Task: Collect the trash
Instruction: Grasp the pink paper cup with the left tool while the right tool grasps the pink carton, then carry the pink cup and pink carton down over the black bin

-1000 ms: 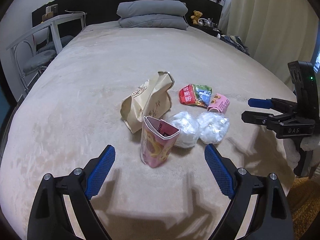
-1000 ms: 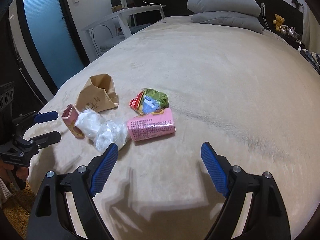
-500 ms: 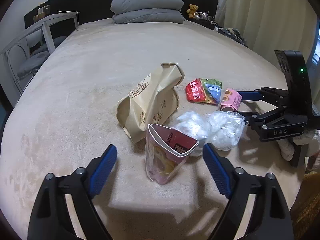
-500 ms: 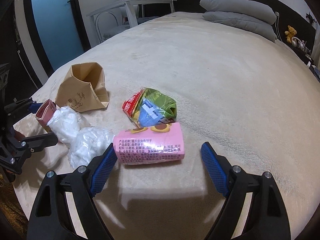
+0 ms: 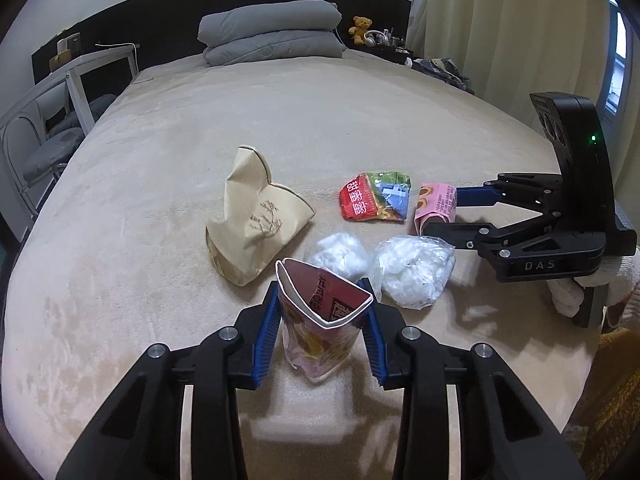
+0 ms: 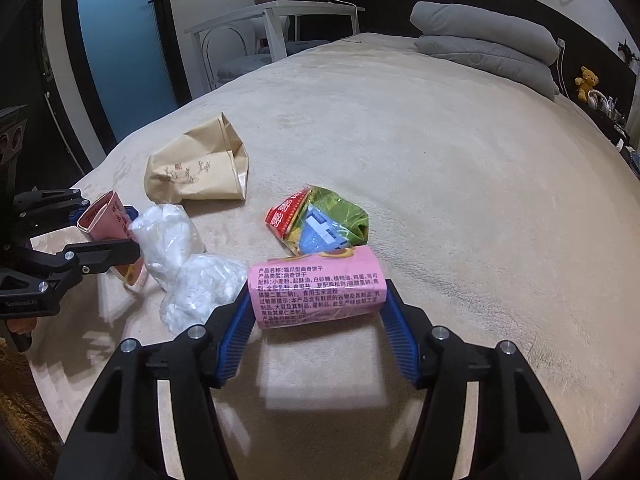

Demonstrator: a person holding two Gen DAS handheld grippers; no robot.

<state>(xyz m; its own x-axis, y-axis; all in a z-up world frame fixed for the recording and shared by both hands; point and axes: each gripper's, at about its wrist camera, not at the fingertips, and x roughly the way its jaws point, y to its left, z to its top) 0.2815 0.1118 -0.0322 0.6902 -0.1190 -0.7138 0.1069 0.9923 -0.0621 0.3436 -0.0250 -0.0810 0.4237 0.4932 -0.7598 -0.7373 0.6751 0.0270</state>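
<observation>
Near the bed's (image 5: 120, 288) front edge, left gripper (image 5: 322, 334) has just clamped the upright red-pink snack pouch (image 5: 320, 320); right gripper (image 6: 318, 314), jaws just closing, pinches the pink printed packet (image 6: 316, 290) by its ends. Behind: two crinkly white plastic wads (image 5: 414, 270), tan paper bag (image 5: 256, 226), then wide plush beige blanket up to the grey pillows (image 5: 272, 32)

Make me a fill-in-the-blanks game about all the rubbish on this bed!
1. The left tongs squeeze a crushed paper ____.
2. The pink packet lies between the blue pads of the ____ tongs.
3. The two clear plastic bags hold something ____ in colour.
4. The beige paper bag lies on the ____.

Missing words: cup; right; white; bed
</observation>
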